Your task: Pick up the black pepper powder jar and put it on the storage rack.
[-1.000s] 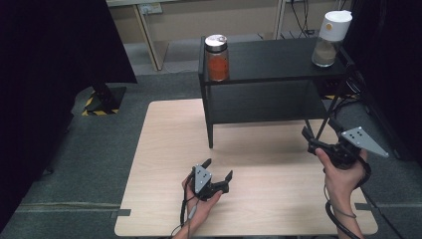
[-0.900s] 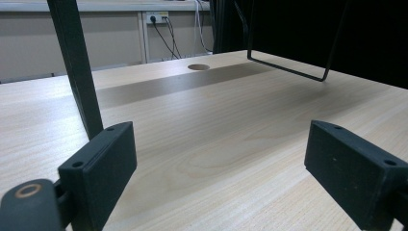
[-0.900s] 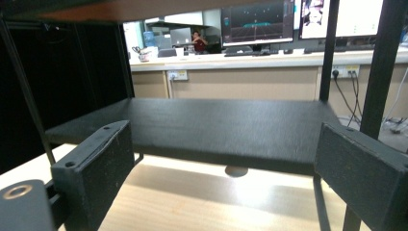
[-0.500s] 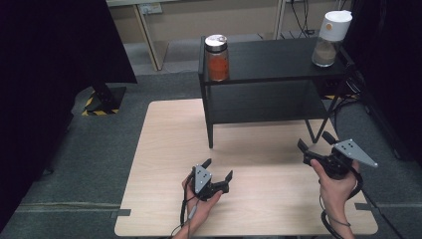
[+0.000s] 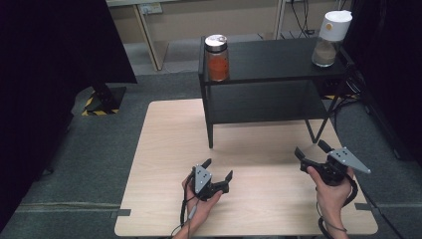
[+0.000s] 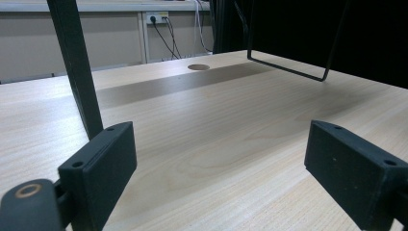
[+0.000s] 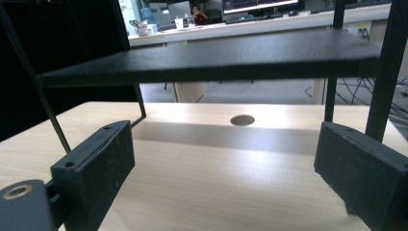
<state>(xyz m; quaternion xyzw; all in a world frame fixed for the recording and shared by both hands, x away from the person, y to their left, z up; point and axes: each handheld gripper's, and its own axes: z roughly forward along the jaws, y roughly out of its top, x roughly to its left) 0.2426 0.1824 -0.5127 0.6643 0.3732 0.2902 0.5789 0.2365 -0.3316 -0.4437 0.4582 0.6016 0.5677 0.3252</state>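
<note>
Room: grey carpet floor, dark curtains at both sides, pale wall with sockets at the back.
Table: light wood-grain top, rectangular, smooth, with a round cable hole under the shelf.
Shelf: matte black board on thin black legs, standing on the far half of the table; its long axis runs across the table, left to right.
Orange jar: clear, upright, metal lid, orange filling, at the shelf's left front corner.
White-capped jar: clear, upright, sandy filling, at the shelf's right end, well apart from the orange one.
My left gripper: low over the table's near middle, jaws spread wide, holding nothing, pointing toward the shelf.
My right gripper: near the table's right edge, jaws wide apart, empty, pointing under the shelf.
</note>
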